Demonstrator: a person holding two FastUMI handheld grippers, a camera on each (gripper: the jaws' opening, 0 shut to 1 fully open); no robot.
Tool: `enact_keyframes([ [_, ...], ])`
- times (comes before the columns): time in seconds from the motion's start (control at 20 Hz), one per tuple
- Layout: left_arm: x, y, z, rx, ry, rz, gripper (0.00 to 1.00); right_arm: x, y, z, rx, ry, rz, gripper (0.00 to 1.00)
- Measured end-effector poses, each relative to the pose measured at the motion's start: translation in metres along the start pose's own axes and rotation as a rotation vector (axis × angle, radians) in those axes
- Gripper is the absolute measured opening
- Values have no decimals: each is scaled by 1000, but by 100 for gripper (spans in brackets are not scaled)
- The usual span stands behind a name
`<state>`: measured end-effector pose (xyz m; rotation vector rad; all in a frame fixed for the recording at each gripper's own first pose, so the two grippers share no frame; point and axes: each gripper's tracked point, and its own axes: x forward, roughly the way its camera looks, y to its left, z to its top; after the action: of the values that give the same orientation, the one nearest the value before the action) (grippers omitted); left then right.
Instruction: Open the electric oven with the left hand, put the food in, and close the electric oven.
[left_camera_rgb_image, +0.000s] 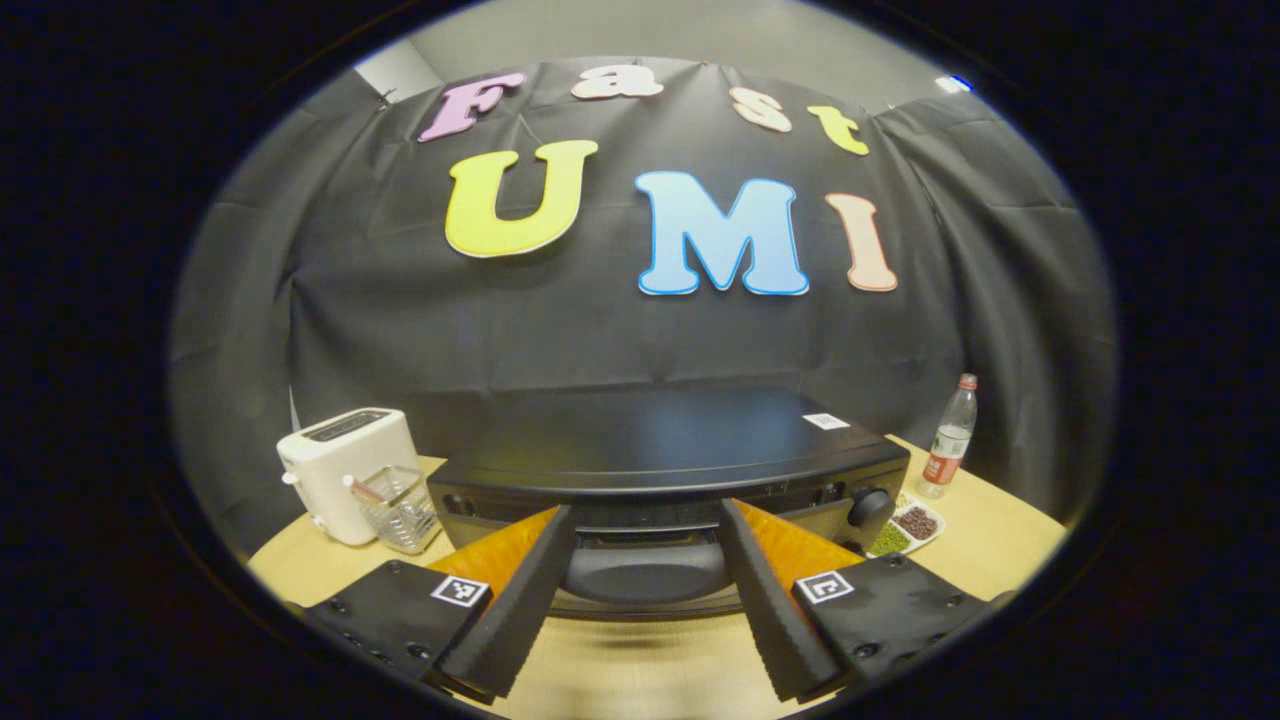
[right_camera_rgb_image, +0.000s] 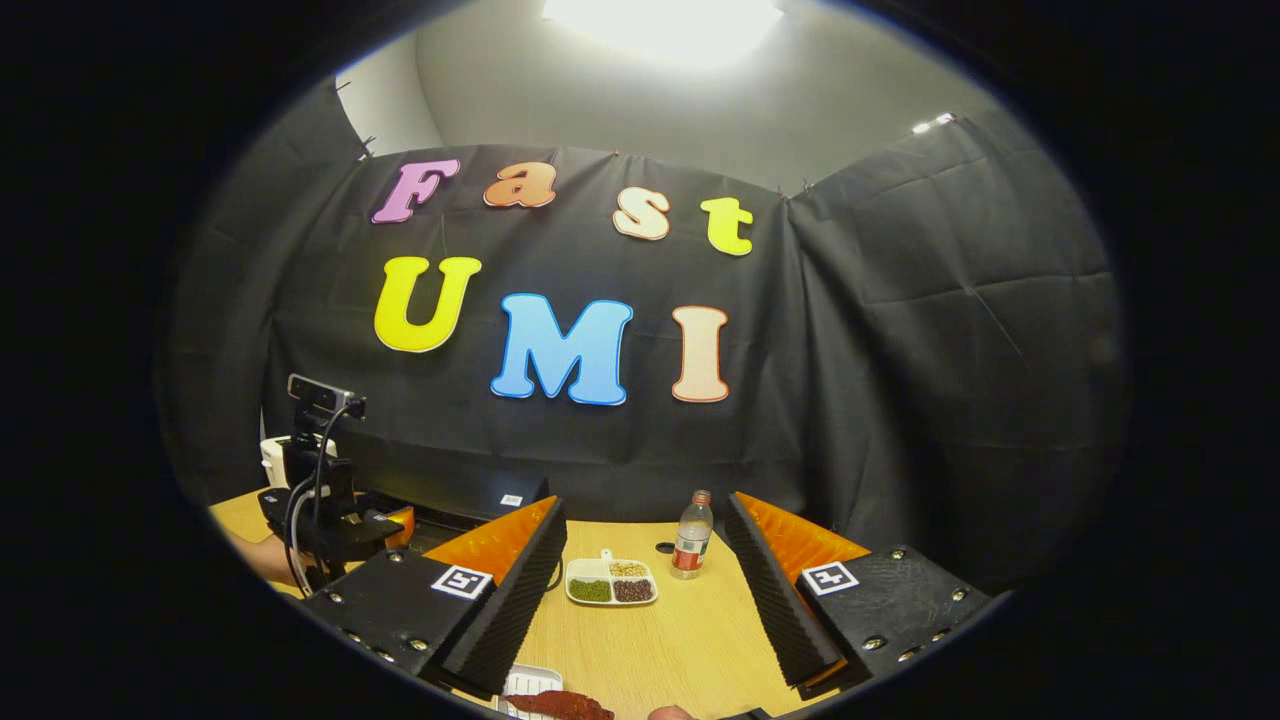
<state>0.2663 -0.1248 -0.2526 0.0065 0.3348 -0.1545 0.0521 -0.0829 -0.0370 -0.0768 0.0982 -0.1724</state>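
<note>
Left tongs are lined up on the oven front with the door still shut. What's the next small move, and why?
Probably ease the left tongs forward and close them on the oven door handle. They are open, the handle sits between the fingers, and the oven is still shut. The right tongs hang open over the table, near the food.

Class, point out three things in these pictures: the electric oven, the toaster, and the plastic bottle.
electric oven (left_camera_rgb_image: 660, 440), left gripper view, on its dark top panel.
toaster (left_camera_rgb_image: 335, 470), left gripper view, on its white side.
plastic bottle (right_camera_rgb_image: 690, 545), right gripper view, on its labelled body.
</note>
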Motion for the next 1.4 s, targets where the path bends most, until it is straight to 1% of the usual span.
enact_keyframes([
  [0.05, -7, -1, -3, -1, 4, 1, 98, 1, 0, 0, 3, 2, 3, 97],
  [0.15, -19, -1, -11, -1, 11, 3, 94, 0, -2, 0, 10, 1, 11, 97],
  [0.55, -59, -5, -53, 25, 80, -10, 96, -10, 1, -4, 4, 4, 55, 97],
  [0.65, -65, -7, -64, 30, 97, -11, 95, -12, 1, -5, -3, 8, 63, 97],
  [0.7, -68, -7, -71, 33, 105, -11, 97, -12, 1, -5, -8, 10, 67, 97],
  [0.85, -75, -7, -89, 39, 135, -4, 95, -17, 1, -9, -22, 19, 79, 97],
  [0.95, -81, -9, -102, 36, 151, -5, 96, -19, 0, -13, -39, 32, 83, 97],
  [1.0, -83, -10, -111, 35, 164, -6, 100, -22, 1, -14, -43, 36, 88, 97],
  [1.1, -86, -11, -132, 29, 208, -8, 100, -25, 0, -15, -48, 41, 92, 97],
  [1.15, -88, -12, -146, 22, 242, -8, 96, -27, 0, -16, -51, 43, 94, 97],
  [1.2, -88, -10, -158, 18, 270, -1, 100, -28, -1, -16, -54, 44, 95, 97],
  [1.25, -87, -9, -170, 14, 295, 4, 97, -29, -2, -15, -59, 44, 98, 97],
  [1.3, -90, -12, -178, 0, 309, 4, 100, -31, -2, -14, -69, 44, 103, 97],
  [1.4, -91, -12, -177, -12, 295, 11, 99, -34, -4, -12, -102, 41, 107, 97],
])
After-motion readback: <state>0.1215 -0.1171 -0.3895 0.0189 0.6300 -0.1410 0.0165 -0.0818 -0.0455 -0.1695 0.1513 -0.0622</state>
